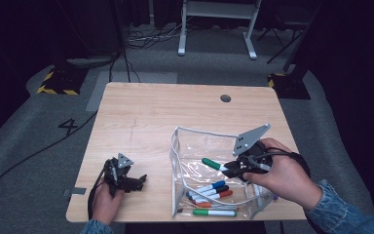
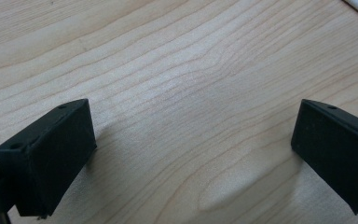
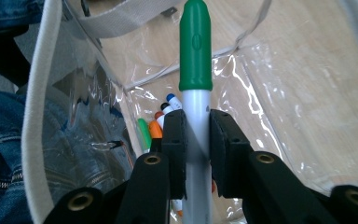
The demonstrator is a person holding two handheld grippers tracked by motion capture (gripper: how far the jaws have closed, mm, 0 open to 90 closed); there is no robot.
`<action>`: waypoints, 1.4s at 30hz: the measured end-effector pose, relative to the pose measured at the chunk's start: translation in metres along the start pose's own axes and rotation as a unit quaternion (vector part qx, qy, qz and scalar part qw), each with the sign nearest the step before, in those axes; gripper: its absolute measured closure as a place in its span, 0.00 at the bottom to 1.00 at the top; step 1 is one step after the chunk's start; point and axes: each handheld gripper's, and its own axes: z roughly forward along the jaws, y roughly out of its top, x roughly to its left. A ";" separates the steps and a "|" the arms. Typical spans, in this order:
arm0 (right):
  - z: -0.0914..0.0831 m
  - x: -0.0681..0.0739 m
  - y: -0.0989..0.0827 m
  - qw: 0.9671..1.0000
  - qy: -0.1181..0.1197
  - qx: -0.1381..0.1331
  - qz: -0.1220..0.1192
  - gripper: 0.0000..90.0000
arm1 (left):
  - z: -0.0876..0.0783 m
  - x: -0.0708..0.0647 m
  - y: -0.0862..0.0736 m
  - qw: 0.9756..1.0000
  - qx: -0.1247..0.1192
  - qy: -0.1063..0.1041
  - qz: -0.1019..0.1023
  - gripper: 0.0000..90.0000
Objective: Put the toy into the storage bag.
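The right gripper (image 3: 196, 140) has its jaws clamped on a green-capped marker (image 3: 196, 51) above the clear pouch (image 1: 177, 161), where several markers (image 1: 212, 191) already lie (one green marker (image 1: 214, 212) rests just in front of it); the left gripper (image 1: 135, 182) waits on the tabletop (image 2: 177, 74), jaws apart.

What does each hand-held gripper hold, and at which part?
The right hand-held gripper clamps a green-capped marker by its white barrel, just below the cap. The left hand-held gripper holds nothing.

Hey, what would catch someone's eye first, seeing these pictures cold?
The green-capped marker clamped in the right gripper, held over the clear pouch at the table's near right. Next, the other markers lying inside that pouch. The left gripper rests open on the bare wooden table, near left.
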 end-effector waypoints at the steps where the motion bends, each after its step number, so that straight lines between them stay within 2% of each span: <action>1: 0.003 0.000 0.001 1.000 0.003 0.005 -0.003 0.86 | 0.000 0.000 0.000 1.000 0.000 0.000 0.000 0.00; 9: 0.031 -0.001 -0.001 0.999 0.026 0.041 -0.011 0.86 | 0.000 0.000 0.000 1.000 0.000 0.000 0.000 0.00; 11: 0.037 -0.002 0.000 0.998 0.029 0.057 -0.014 0.86 | 0.000 0.000 0.000 1.000 0.000 0.000 0.000 0.00; 15: 0.045 -0.003 0.000 0.997 0.033 0.063 -0.020 0.86 | 0.000 0.000 0.000 1.000 0.000 0.000 0.000 0.00; 21: 0.063 -0.003 0.000 0.995 0.043 0.087 -0.022 0.86 | 0.000 0.000 0.000 1.000 0.000 0.000 0.000 0.00; 26: 0.078 -0.001 0.001 0.992 0.052 0.113 -0.027 0.86 | 0.000 0.000 0.000 1.000 0.000 -0.001 0.000 0.00; 36: 0.100 0.004 -0.002 0.982 0.070 0.173 -0.036 0.86 | 0.000 0.000 0.000 1.000 0.000 -0.001 0.000 0.00; 40: 0.106 0.003 -0.003 0.979 0.071 0.189 -0.044 0.86 | 0.000 0.000 0.000 1.000 0.000 -0.001 0.000 0.00; 42: 0.110 0.001 -0.004 0.978 0.071 0.189 -0.049 0.86 | 0.000 0.000 0.000 1.000 0.000 -0.001 0.000 0.00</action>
